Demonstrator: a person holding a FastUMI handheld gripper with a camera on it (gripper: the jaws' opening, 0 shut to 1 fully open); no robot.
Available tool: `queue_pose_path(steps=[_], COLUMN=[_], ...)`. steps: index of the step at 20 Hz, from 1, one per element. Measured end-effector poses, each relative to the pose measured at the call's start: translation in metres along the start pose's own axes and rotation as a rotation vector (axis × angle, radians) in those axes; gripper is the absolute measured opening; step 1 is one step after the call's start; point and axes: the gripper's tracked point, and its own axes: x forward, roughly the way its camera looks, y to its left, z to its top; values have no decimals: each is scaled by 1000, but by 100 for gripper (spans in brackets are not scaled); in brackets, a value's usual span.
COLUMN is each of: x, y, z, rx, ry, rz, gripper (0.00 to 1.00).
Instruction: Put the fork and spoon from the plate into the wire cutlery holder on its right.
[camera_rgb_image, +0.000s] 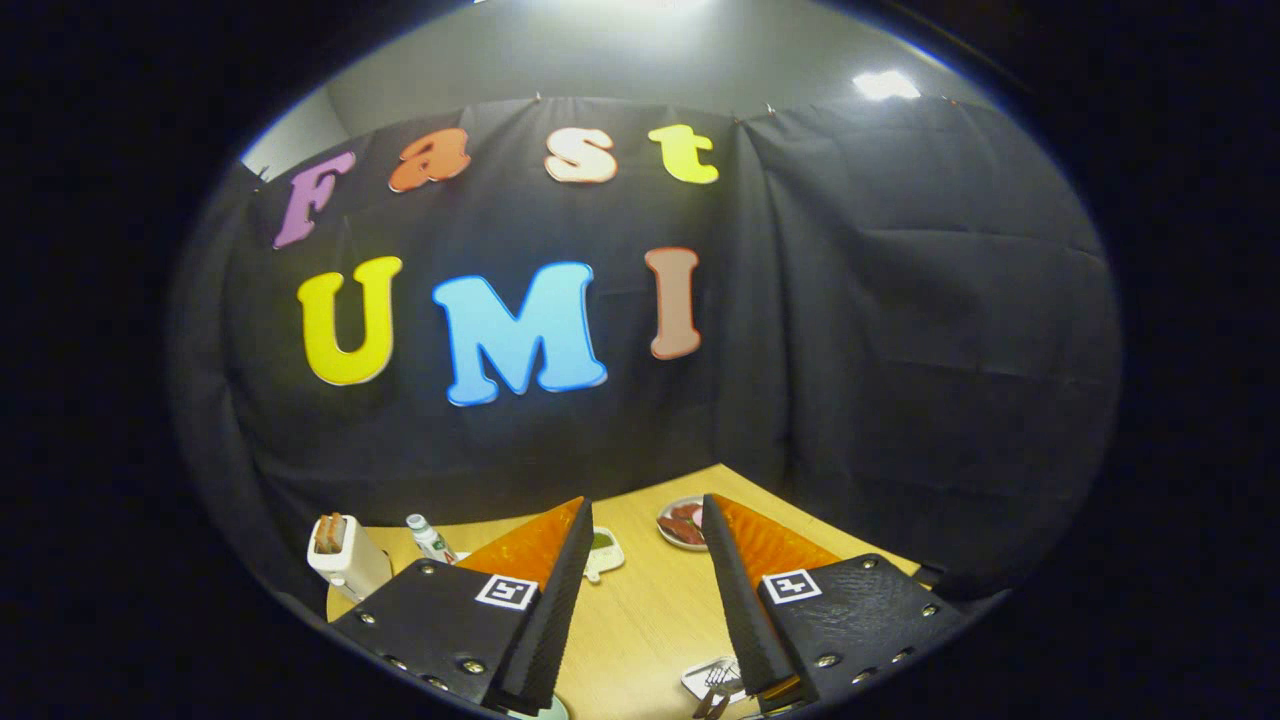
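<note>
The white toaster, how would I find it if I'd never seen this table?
Start at the wooden table below the black cloth wall. The open gripper holds nothing; past its left finger stands the toaster, beside a small bottle. It alone is a white box with brown slices sticking up.

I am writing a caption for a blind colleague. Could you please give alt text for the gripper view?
The gripper is open and holds nothing, raised above a wooden table and facing the booth's black cloth wall. Beyond the fingers are a white toaster, a small bottle and a plate of food; a fork lies low by one finger.
</note>
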Motion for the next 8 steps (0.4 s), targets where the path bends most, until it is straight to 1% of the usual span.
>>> queue_pose_path(steps=[4,8], x=[-19,-34], y=[34,54], z=[23,23], rx=[-55,-116], ry=[-94,-115], rz=[120,175], gripper=[67,67])
